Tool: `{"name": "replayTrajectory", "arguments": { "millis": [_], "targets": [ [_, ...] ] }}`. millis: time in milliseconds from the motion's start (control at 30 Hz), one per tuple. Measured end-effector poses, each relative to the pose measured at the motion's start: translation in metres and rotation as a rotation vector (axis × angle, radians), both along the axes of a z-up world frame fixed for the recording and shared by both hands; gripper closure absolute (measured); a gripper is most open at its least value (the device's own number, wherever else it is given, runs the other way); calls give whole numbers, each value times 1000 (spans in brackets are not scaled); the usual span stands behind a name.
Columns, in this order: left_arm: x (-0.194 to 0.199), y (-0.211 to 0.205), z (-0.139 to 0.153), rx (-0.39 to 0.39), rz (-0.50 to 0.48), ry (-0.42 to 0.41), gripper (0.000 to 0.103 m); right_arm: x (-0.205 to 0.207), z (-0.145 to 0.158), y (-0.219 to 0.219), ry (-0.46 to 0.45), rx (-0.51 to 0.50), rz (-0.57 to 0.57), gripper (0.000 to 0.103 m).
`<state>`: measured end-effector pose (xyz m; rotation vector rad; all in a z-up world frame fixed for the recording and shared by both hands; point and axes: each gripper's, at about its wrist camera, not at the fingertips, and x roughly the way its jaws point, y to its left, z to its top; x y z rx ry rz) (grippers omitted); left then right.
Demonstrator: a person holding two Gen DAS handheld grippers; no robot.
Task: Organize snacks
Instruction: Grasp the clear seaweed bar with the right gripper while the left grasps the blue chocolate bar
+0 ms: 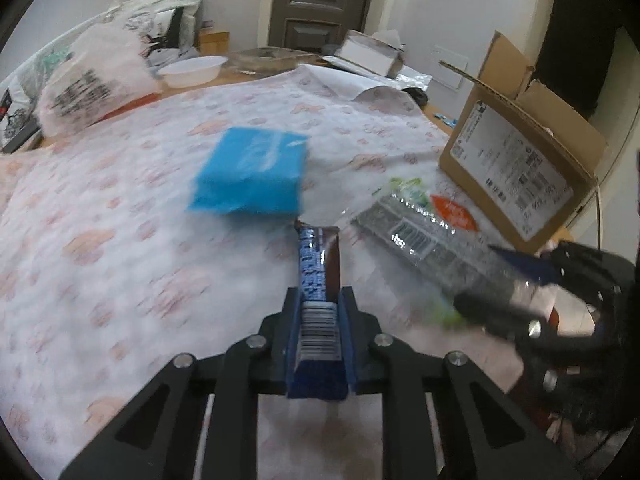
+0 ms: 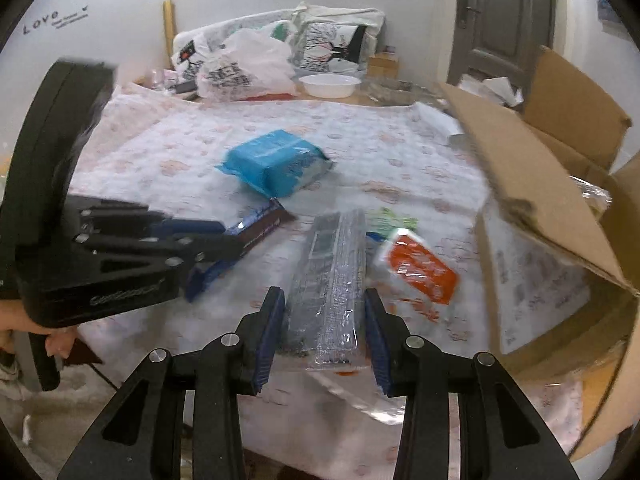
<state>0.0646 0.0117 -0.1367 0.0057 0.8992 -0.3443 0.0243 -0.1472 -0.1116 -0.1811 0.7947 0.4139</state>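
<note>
Left wrist view: my left gripper is clamped on a narrow dark snack bar with a blue-and-white printed face. The bar stands on edge between the blue pads, barcode end nearest the camera, far end pointing toward the middle of the table. Fingers narrow, pads pressing both sides of the bar.

Beyond the bar's tip lies a blue packet, flat on the pink-patterned cloth, apart from the bar. This view is motion-blurred, so print on the packet is unreadable.

Right wrist view: my right gripper grips a long clear-wrapped pack with dark contents. The pack runs lengthwise away from the camera, its near end between the blue pads, which sit against both of its long sides. Just to its right lies a packet with an orange label, and a scrap of green-printed wrapper shows behind that; I cannot tell whether they are part of the same pack.

An open cardboard box stands at the right edge of the cloth, flaps up, with a white shipping label on the side facing me. It is just beside the orange-labelled packet.

At the far side of the table I note a white bowl and a white plastic bag with dark print. A grey door stands behind them.

A person's hand shows at the left edge of the right wrist view, under the left gripper's body.
</note>
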Motion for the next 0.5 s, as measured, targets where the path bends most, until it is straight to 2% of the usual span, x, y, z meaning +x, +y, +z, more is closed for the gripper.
{"name": "replayTrajectory", "arguments": {
  "millis": [167, 333, 433, 500],
  "targets": [
    [-22, 39, 0, 13, 61, -6, 86, 1, -6, 24, 61, 42, 69, 68],
    [-30, 61, -1, 4, 88, -11, 85, 8, -20, 48, 137, 66, 122, 68],
    [-32, 62, -3, -2, 74, -10, 79, 7, -21, 58, 108, 14, 115, 65],
    [-32, 60, -5, 3, 69, -16, 78, 9, -22, 63, 102, 6, 111, 61]
  ]
}}
